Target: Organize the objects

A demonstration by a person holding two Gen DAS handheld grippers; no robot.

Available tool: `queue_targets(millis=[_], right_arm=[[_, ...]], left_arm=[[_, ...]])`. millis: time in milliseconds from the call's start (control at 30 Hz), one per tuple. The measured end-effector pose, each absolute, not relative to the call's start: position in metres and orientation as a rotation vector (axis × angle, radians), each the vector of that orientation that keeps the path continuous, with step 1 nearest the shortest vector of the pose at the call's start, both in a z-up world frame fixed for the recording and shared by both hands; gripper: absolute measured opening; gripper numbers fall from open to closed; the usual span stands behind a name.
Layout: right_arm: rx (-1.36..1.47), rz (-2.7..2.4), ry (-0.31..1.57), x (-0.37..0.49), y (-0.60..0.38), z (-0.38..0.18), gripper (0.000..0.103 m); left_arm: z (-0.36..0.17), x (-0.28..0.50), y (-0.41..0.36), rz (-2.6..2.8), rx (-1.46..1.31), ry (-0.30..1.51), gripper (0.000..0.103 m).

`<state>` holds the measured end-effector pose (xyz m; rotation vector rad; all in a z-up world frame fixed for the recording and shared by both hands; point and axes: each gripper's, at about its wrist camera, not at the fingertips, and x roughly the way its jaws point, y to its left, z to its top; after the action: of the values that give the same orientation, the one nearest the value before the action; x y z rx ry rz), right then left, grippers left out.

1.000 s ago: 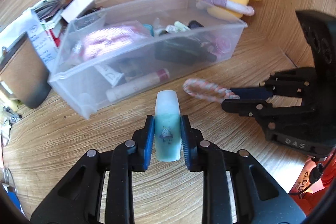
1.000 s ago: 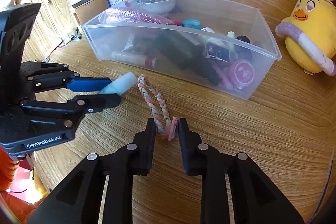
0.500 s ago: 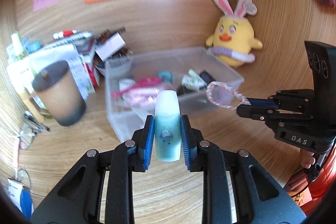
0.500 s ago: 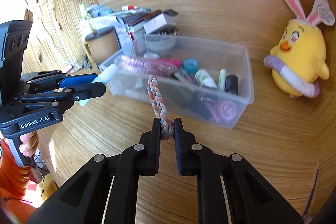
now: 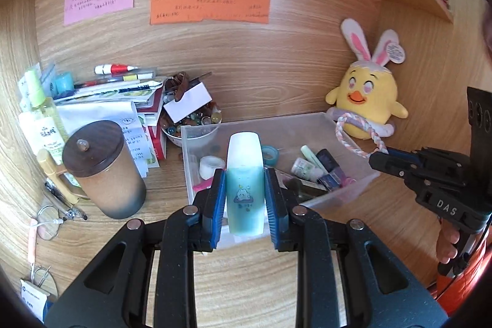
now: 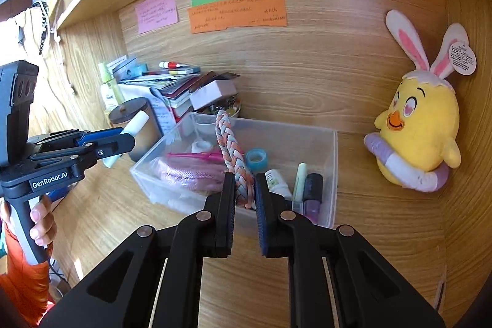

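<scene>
Braided hair band (image 6: 235, 162) sits pinched upright in the right tongs (image 6: 244, 195) and a teal bottle (image 5: 245, 189) is clamped in the left tongs (image 5: 245, 205), both held above the clear bin (image 6: 333, 174) just ahead, presumably for dropping in.

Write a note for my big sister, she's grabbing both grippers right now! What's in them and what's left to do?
Left gripper: shut on the teal bottle, held upright in the air, near the clear bin.
Right gripper: shut on the braided loop, also in the air in front of the bin.
Done: both things are picked up off the desk.
Left: neither is in the bin yet. Probably lower each one into it and let go. The bin already holds a tape roll and small tubes, so pick a free spot.
</scene>
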<state>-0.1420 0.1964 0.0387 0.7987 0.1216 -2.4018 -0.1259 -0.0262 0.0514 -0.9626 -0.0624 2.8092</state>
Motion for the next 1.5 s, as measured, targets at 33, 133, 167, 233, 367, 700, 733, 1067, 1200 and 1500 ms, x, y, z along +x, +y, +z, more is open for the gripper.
queue_targets(millis=[33,133,167,233,367,700,733,1067,1200,1500], right_arm=[[0.813,-2.399,0.125,-0.147,0.194,0.036,0.011],[0.863,-2.395,0.132,-0.161,0.186,0.025,0.011],[0.886,-2.391,0.133,-0.166,0.183,0.020,0.011],[0.916,-2.383,0.135,-0.174,0.179,0.012,0.011],[0.954,-2.361,0.166,-0.182,0.167,-0.001,0.011],[0.941,-2.339,0.244,-0.172,0.155,-0.002,0.039],[0.935,-2.337,0.244,-0.170,0.156,-0.001,0.039],[0.837,-2.357,0.225,-0.142,0.177,0.019,0.064],[0.789,-2.381,0.197,-0.129,0.187,0.024,0.080],[0.782,-2.420,0.167,-0.114,0.202,0.017,0.086]], left_arm=[[0.050,-0.130,-0.027,2.800,-0.974,-0.070,0.024],[0.044,-0.144,-0.030,2.786,-1.017,-0.087,0.024],[0.041,-0.149,-0.030,2.782,-1.035,-0.096,0.024],[0.034,-0.159,-0.031,2.755,-1.073,-0.113,0.024],[0.023,-0.169,-0.028,2.733,-1.113,-0.104,0.024],[0.029,-0.156,-0.017,2.732,-1.060,-0.058,0.031],[0.030,-0.153,-0.017,2.734,-1.054,-0.059,0.033],[0.032,-0.115,-0.018,2.828,-0.969,-0.046,0.068],[0.028,-0.101,-0.017,2.854,-0.937,-0.055,0.088],[0.015,-0.088,-0.009,2.875,-0.954,-0.064,0.094]])
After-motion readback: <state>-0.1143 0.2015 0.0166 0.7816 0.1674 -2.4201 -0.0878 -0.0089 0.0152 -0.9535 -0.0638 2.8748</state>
